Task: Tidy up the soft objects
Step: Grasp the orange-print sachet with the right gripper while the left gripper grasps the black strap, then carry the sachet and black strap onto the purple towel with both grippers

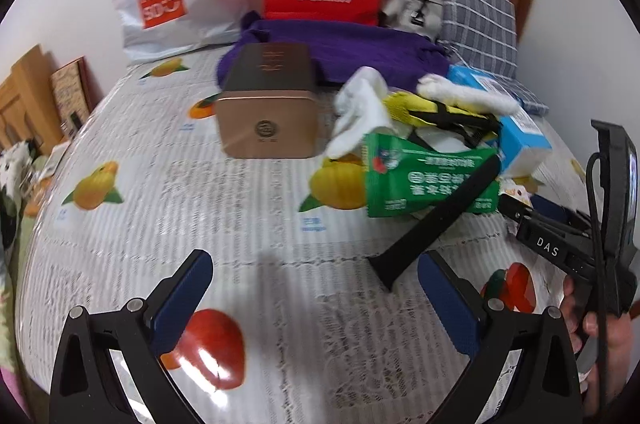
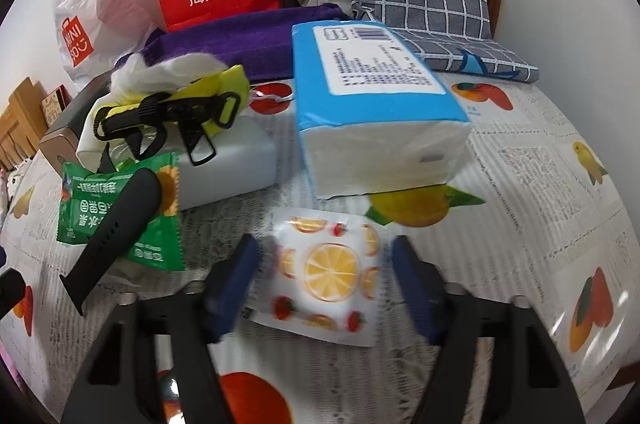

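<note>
The right gripper (image 2: 322,276) had its fingers part open around the fruit pack (image 2: 326,274), not pinching yet. It should squeeze softly. The left gripper (image 1: 316,288) was spread wide, holding nothing.

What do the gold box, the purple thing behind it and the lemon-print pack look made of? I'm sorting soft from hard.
Gold box: likely metal tin, satin sheen, crisp rounded edges; hard.
Purple thing: fuzzy matte cloth, slumped folds, probably a towel or knit; soft.
Lemon-print pack: glossy thin plastic wrap, likely pocket tissues; soft.
</note>
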